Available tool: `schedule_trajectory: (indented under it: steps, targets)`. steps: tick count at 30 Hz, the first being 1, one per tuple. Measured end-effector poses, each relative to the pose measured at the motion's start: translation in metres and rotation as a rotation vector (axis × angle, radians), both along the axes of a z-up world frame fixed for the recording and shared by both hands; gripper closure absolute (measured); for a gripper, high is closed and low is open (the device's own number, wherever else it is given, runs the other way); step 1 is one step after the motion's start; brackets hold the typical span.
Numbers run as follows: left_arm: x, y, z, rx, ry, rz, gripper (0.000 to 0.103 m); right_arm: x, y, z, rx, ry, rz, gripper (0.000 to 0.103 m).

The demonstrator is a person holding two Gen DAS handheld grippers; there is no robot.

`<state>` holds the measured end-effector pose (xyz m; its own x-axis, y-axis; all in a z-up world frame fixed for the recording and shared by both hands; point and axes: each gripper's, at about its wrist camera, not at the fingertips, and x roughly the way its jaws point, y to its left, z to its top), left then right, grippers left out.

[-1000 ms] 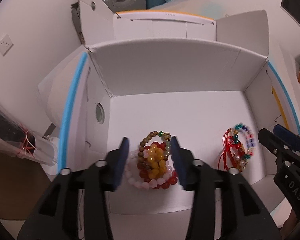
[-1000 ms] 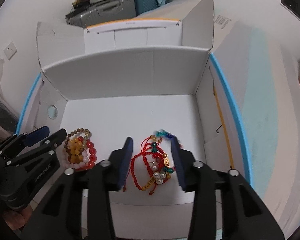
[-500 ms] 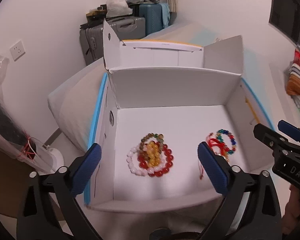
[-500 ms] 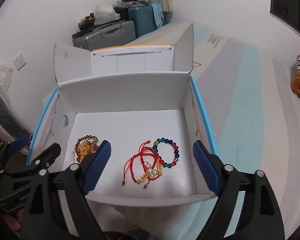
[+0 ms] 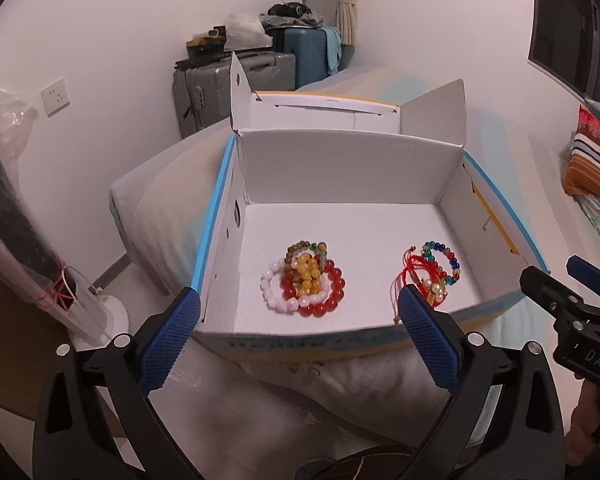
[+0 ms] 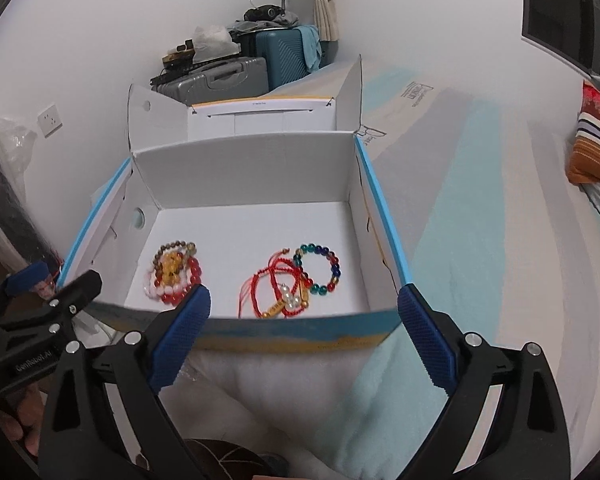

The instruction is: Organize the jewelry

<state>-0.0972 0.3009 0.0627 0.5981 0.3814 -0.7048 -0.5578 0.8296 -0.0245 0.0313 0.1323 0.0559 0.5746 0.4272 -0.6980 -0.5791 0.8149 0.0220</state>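
Note:
A white cardboard box (image 5: 216, 216) with blue edges stands open on the bed. On its floor at the left lies a pile of bead bracelets (image 5: 304, 280) in red, yellow, white and brown. To the right lie red cord bracelets with a multicolour bead bracelet (image 5: 432, 272). My left gripper (image 5: 298, 296) hangs open in front of the box's near wall, holding nothing. The right gripper (image 6: 304, 296) is also outside the near wall; its jaws are opening and nothing is between them. In the right wrist view the bead pile (image 6: 172, 272) and cord bracelets (image 6: 292, 284) lie apart.
Grey and teal suitcases (image 5: 260, 72) stand by the far wall. Striped folded fabrics (image 5: 592, 160) lie at the right. A plastic-wrapped dark pole (image 5: 24, 216) leans at the left. The box (image 6: 380, 216) rests on pale bedding (image 6: 480, 240).
Both grippers went from narrow around the bracelets to wide open and drew back out of the box. The two bracelet groups stay on the box floor.

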Motion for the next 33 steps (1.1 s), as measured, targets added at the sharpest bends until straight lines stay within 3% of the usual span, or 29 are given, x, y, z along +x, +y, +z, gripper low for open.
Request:
schedule_trajectory:
  steps: [20,33]
  targets:
    - [-0.001,0.002,-0.015,-0.045,0.005,-0.010,0.006,-0.001,-0.006,-0.014,-0.016,0.003,-0.020,0.012]
    - [0.004,-0.003,-0.014,0.009,0.029,0.011,0.006,0.000,-0.006,-0.012,-0.022,0.000,-0.019,0.012]
